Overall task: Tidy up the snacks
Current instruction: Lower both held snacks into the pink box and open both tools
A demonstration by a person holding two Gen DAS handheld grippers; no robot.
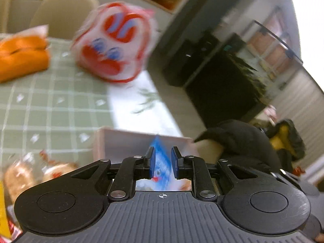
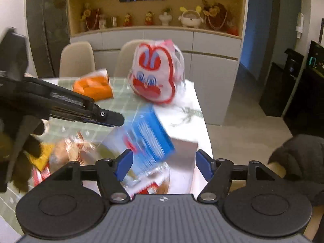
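Left gripper (image 1: 163,163): blue pads pressed together on a thin blue-and-white snack packet (image 1: 162,162), held edge-on above the near end of the table. In the right wrist view the same packet (image 2: 148,136) hangs tilted and blurred over a pale open box (image 2: 184,141). Right gripper (image 2: 164,164): fingers spread wide, holding nothing, near the box. On the green checked tablecloth (image 1: 50,101), an orange wrapped pack (image 2: 93,87) lies far left; a red-and-white rabbit-face bag (image 2: 156,75) stands far centre. Clear-wrapped buns (image 1: 22,174) lie near left.
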